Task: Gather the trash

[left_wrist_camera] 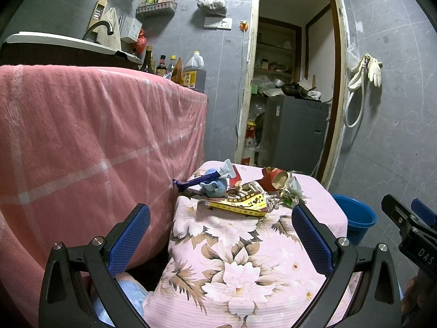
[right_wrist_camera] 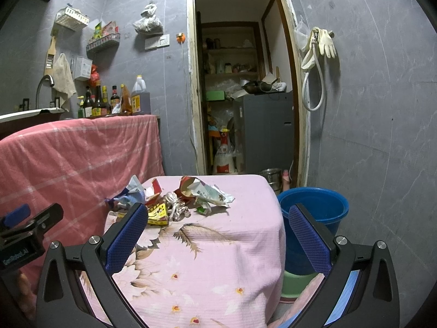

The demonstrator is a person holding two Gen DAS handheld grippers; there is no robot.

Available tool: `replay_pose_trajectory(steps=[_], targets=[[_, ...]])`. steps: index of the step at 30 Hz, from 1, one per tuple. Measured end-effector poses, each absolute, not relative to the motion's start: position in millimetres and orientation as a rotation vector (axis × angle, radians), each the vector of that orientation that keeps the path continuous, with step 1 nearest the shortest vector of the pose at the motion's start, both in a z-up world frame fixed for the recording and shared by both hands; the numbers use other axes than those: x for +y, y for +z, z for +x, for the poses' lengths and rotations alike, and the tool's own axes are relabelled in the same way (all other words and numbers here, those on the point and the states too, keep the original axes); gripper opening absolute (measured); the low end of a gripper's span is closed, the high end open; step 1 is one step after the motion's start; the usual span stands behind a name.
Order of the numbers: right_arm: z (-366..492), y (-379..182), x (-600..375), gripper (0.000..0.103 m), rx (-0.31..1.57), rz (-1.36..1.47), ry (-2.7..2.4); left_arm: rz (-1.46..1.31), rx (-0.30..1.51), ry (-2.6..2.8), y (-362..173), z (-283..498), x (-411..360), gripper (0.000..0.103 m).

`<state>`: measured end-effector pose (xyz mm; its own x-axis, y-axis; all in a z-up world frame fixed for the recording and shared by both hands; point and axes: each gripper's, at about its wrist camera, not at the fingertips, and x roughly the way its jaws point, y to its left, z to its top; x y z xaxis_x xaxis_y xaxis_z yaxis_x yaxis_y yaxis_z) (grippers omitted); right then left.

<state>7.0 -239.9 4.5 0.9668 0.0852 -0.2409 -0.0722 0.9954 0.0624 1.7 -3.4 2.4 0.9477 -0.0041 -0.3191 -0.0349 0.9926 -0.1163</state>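
Note:
A heap of trash (left_wrist_camera: 240, 191) lies at the far end of a small table draped in a pink floral cloth (left_wrist_camera: 232, 259): a yellow box (left_wrist_camera: 240, 203), a red torn carton (left_wrist_camera: 273, 179), crumpled wrappers (right_wrist_camera: 210, 194) and a blue cloth lump (left_wrist_camera: 215, 184). The same trash heap (right_wrist_camera: 174, 199) shows in the right wrist view. A blue bucket (right_wrist_camera: 314, 213) stands on the floor to the table's right. My left gripper (left_wrist_camera: 221, 221) hangs open, short of the heap, with nothing in it. My right gripper (right_wrist_camera: 218, 224) is open too, above the table's near part.
A tall counter under a pink checked cloth (left_wrist_camera: 95, 142) rises at the left, with bottles (right_wrist_camera: 114, 101) and a sink tap (left_wrist_camera: 101, 27) behind. An open doorway (right_wrist_camera: 245, 95) leads to a cluttered storeroom. A green basin (right_wrist_camera: 297, 284) sits below the bucket.

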Motion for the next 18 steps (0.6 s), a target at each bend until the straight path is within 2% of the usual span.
replay_pose_trajectory(steps=[18], targets=[[6.9,1.4,-243.9,0.103,0.258,0.057,0.072,-0.121,0.332,0.017,-9.7,5.0,-4.8,0.102]])
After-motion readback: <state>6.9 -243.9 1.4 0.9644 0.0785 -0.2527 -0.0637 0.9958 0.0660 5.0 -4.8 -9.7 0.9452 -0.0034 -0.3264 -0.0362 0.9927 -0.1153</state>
